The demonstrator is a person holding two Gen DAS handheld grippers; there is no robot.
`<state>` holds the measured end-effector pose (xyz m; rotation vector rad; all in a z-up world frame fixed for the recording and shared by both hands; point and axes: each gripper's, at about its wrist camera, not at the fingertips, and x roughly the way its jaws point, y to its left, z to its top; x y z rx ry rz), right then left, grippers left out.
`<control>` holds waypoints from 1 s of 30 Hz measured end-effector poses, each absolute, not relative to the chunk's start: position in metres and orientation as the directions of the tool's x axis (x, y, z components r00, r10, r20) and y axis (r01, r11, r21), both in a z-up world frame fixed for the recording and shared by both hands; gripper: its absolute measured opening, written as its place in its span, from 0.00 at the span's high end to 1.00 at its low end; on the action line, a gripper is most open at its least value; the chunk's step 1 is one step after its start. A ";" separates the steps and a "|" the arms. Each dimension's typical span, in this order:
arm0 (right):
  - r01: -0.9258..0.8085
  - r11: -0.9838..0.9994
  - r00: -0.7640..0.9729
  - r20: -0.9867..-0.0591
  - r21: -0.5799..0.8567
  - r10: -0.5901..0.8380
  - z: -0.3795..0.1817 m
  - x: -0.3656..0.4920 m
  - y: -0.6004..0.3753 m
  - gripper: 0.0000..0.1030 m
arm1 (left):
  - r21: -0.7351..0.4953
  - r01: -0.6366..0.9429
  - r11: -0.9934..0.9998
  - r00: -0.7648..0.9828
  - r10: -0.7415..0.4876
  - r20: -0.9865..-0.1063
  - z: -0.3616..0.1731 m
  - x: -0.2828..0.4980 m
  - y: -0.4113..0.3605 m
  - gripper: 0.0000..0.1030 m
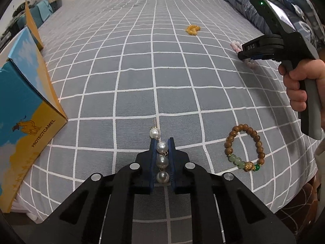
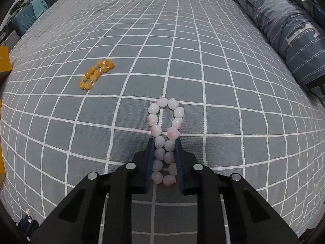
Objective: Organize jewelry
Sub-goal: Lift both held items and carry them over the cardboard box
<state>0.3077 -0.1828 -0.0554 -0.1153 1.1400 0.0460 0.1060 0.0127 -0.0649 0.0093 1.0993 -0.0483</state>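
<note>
Checked grey bedspread (image 1: 142, 71), pearl strand (image 1: 161, 154), pink-white bead bracelet (image 2: 165, 134) pinched flat

Left wrist view rides right behind the left hand-held gripper (image 1: 162, 142), tipped steeply down, close over the near edge of the checked bed (image 1: 142, 71), looking up its length. Right wrist view sits the same way behind the right hand-held gripper (image 2: 164, 142), further up the bed. Both catch the amber bead bracelet (image 1: 193, 29) and the folded quilt (image 2: 284, 30) along the right.
</note>
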 end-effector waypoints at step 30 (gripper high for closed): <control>-0.061 0.997 0.465 -0.885 -0.041 -0.008 -0.028 0.286 -0.193 0.82 | -0.030 0.010 0.999 0.504 -0.031 -0.863 -0.043 0.098 0.018 0.90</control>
